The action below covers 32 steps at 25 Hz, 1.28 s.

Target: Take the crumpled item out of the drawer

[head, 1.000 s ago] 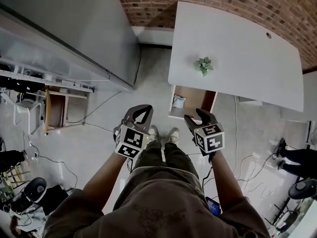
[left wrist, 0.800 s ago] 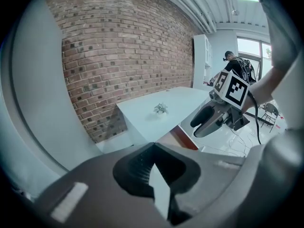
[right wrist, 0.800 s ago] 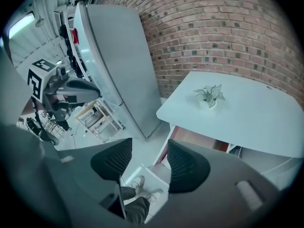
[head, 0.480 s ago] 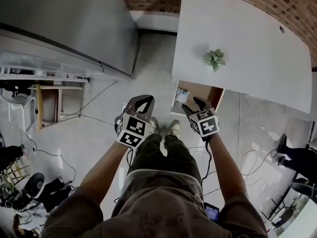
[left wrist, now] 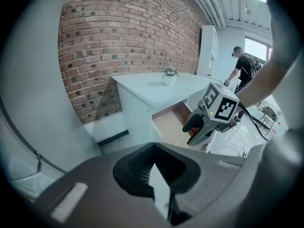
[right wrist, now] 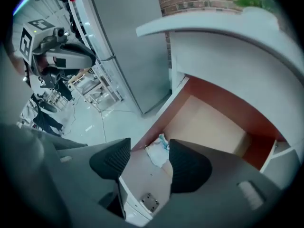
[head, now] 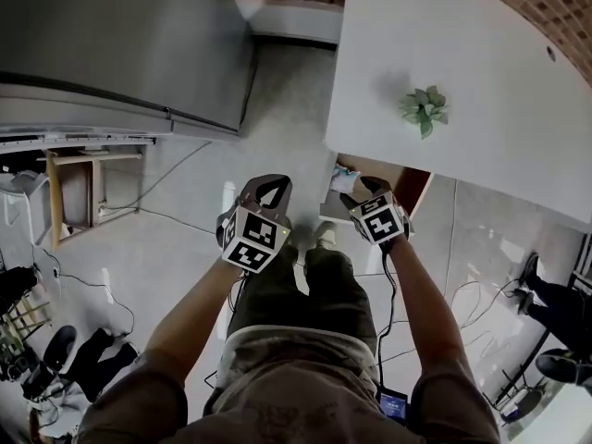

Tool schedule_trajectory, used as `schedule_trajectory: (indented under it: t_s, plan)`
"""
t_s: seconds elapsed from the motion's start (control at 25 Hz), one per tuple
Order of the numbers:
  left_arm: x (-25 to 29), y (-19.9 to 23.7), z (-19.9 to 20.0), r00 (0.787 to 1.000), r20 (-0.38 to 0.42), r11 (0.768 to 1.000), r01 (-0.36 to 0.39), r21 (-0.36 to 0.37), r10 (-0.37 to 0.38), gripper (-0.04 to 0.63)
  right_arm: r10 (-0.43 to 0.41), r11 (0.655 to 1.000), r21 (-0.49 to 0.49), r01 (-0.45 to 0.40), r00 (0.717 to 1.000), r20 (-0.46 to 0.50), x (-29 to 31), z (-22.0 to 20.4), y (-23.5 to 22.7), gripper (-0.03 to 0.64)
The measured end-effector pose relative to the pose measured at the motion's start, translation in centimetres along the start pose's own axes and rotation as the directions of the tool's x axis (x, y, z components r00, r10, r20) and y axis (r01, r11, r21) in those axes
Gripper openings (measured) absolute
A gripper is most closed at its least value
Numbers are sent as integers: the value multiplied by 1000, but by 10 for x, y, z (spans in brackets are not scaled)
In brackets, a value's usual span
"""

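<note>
A crumpled white item (right wrist: 156, 152) with a bit of blue lies at the front left corner of the open wooden drawer (right wrist: 211, 122) under the white table (head: 462, 54). My right gripper (right wrist: 149, 159) is open just above the drawer's front, and the item shows between its two dark pads without touching them. From the head view the item (head: 342, 182) sits just beyond the right gripper (head: 359, 191). My left gripper (head: 268, 189) hangs over the floor left of the drawer, shut and empty. The left gripper view shows the right gripper (left wrist: 198, 127) before the drawer (left wrist: 173, 125).
A small potted plant (head: 424, 109) stands on the table. A tall grey cabinet (head: 120, 44) fills the left, with a brick wall (left wrist: 118, 37) behind. A wooden stand (head: 79, 192), cables and another person (left wrist: 244, 65) are around on the floor.
I have stepped closer to the table. My right gripper has moved forward to the drawer's front, over the crumpled item. The left gripper has kept its place beside it.
</note>
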<state>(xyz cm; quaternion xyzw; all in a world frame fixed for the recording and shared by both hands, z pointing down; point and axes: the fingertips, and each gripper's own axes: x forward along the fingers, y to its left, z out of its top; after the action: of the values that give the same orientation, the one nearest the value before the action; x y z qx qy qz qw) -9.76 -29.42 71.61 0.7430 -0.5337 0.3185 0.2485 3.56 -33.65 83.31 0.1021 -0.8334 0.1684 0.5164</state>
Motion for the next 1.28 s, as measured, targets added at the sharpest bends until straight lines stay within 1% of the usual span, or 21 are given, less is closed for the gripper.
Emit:
schedule_trajectory:
  t_s: [0.32, 0.48, 0.6, 0.68, 0.76, 0.8, 0.88, 0.96, 1.08, 1.16, 1.28]
  plan:
    - [49, 15, -43, 1000, -27, 1000, 1, -17, -1, 0, 9, 992, -123, -22, 994, -108, 69, -21, -18, 281]
    - [66, 17, -58, 999, -32, 1000, 8, -21, -9, 0, 11, 986, -160, -36, 988, -153, 99, -32, -22, 241]
    - [72, 16, -67, 999, -36, 1000, 14, -21, -14, 0, 6, 982, -185, -40, 984, -180, 115, -40, -24, 248]
    - [72, 16, -73, 999, -41, 1000, 16, -18, -17, 0, 2, 981, -189, -37, 983, -182, 124, -43, -24, 265]
    - [70, 16, -76, 999, -45, 1000, 18, -14, -18, 0, -5, 978, -206, -37, 980, -200, 131, -47, -24, 262]
    - [69, 16, -77, 999, -46, 1000, 18, -11, -19, 0, -12, 974, -222, -37, 977, -214, 133, -48, -24, 256]
    - [66, 16, -79, 999, -48, 1000, 17, -6, -18, 0, -23, 967, -250, -40, 969, -245, 136, -52, -21, 218]
    - [61, 17, -83, 998, -54, 1000, 15, -3, -15, 0, -28, 965, -258, -45, 962, -271, 138, -54, -16, 135]
    - [54, 16, -85, 998, -63, 1000, 7, -5, -7, 0, -49, 969, -245, -21, 960, -276, 132, -55, -14, 52]
    - [49, 15, -81, 998, -65, 1000, 1, -9, -1, 0, -59, 981, -192, 11, 967, -249, 122, -52, -16, 38]
    - [39, 10, -68, 999, -48, 1000, 1, -22, -2, 0, -57, 997, -61, 46, 982, -183, 98, -45, -20, 37]
